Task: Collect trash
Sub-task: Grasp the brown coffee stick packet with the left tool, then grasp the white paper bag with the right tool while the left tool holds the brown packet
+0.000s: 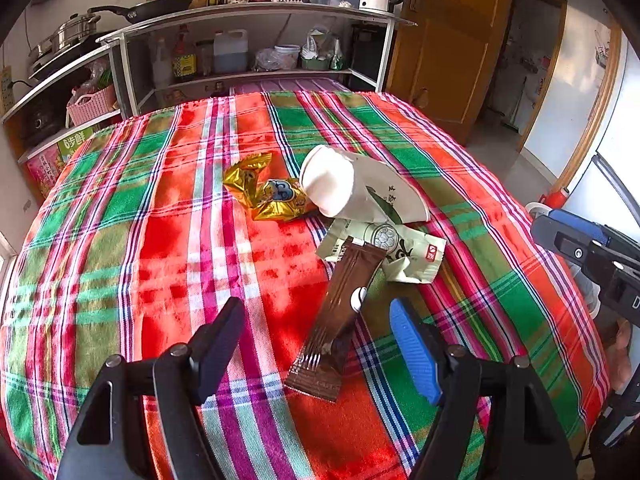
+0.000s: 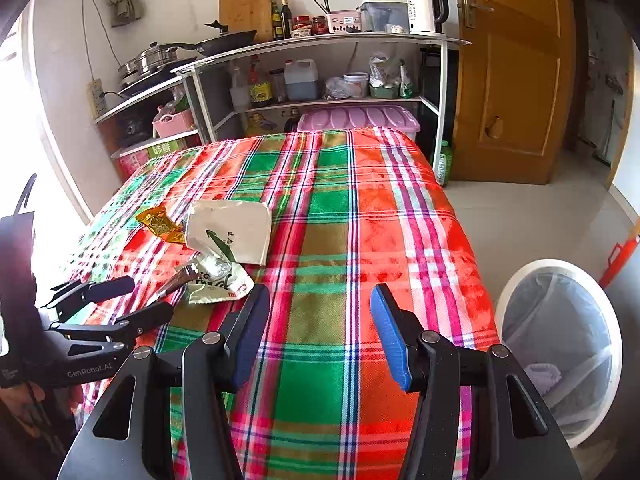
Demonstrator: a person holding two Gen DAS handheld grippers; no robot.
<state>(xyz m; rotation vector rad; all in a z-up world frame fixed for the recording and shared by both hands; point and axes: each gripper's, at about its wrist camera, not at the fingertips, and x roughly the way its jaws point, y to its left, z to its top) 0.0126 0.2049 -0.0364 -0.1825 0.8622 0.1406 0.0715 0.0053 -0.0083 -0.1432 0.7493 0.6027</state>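
On the plaid tablecloth (image 1: 160, 240) lie a brown sachet (image 1: 336, 316), a pale green wrapper (image 1: 404, 252), a crushed white paper cup (image 1: 352, 188) and a gold foil wrapper (image 1: 264, 192). My left gripper (image 1: 316, 344) is open, its fingers either side of the brown sachet's near end, just above the cloth. It shows in the right wrist view (image 2: 132, 300) beside the sachet (image 2: 180, 278). My right gripper (image 2: 320, 332) is open and empty over the cloth (image 2: 360, 220), right of the trash. The cup (image 2: 232, 232), green wrapper (image 2: 220, 284) and gold wrapper (image 2: 160, 224) lie to its left.
A white bin (image 2: 560, 344) with a clear liner stands on the floor by the table's right edge. Kitchen shelves (image 2: 320, 72) with bottles, pans and a kettle (image 2: 426, 6) stand behind the table. A wooden door (image 2: 516, 72) is at the right.
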